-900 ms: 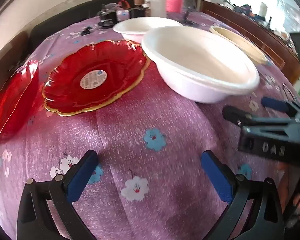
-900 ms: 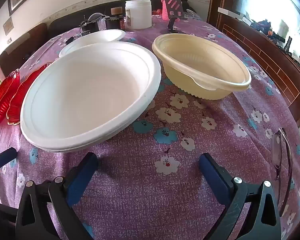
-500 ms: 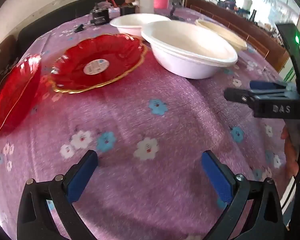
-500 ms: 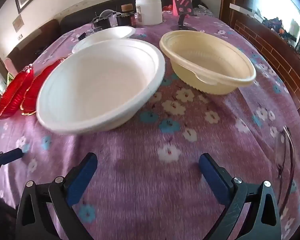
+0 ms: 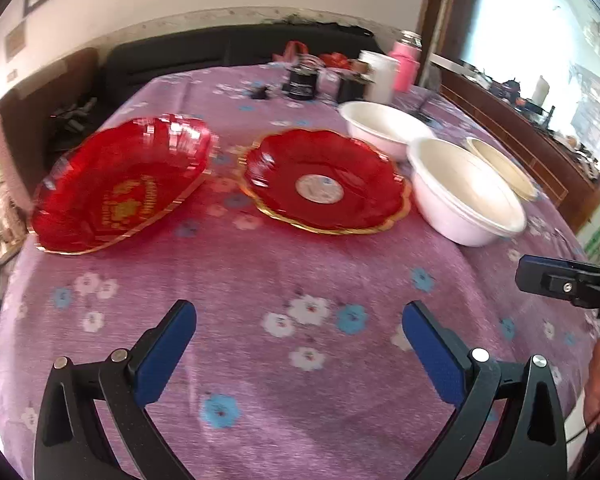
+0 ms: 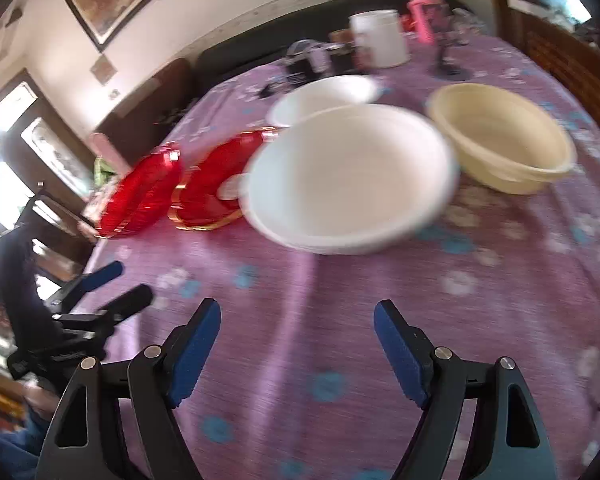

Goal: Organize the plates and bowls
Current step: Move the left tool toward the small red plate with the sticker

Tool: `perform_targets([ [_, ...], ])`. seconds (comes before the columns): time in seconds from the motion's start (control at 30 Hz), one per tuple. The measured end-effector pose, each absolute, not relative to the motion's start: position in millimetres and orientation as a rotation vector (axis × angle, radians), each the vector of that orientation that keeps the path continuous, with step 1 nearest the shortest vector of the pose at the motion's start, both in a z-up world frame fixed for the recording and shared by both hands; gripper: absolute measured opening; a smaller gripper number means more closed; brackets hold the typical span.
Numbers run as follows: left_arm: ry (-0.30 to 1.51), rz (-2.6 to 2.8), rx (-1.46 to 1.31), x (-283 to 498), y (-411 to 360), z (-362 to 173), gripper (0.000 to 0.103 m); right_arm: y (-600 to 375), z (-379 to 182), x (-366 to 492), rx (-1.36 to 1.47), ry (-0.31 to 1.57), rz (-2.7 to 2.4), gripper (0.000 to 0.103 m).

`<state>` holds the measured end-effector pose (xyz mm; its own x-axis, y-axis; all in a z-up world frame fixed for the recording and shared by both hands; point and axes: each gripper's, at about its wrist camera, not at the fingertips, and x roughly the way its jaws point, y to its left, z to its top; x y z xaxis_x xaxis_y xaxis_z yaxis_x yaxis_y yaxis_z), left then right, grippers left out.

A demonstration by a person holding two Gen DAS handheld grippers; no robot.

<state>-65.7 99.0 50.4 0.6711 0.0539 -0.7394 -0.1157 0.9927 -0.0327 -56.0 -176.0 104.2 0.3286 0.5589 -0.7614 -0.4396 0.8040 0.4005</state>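
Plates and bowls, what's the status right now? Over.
Left gripper open, right gripper open, both empty. Two red plates and three bowls unstacked. Nothing blocking.

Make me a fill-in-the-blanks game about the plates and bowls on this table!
1. The two plates are colored ____.
2. The plate with the round white sticker has a ____ colored rim.
3. Both the left gripper and right gripper are holding ____.
4. The tablecloth is printed with little ____.

Answers: red; gold; nothing; flowers
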Motion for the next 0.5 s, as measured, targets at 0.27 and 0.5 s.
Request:
perform_targets([
  [0.27,0.786,0.212,-0.05,-77,119,51,0.099,-130,104,-36,0.28,1.091,0.693,0.043],
  [0.5,0.795,0.209,-0.091,-80,125,44,0.099,-113,94,-23,0.364,1.117,0.651,0.037],
])
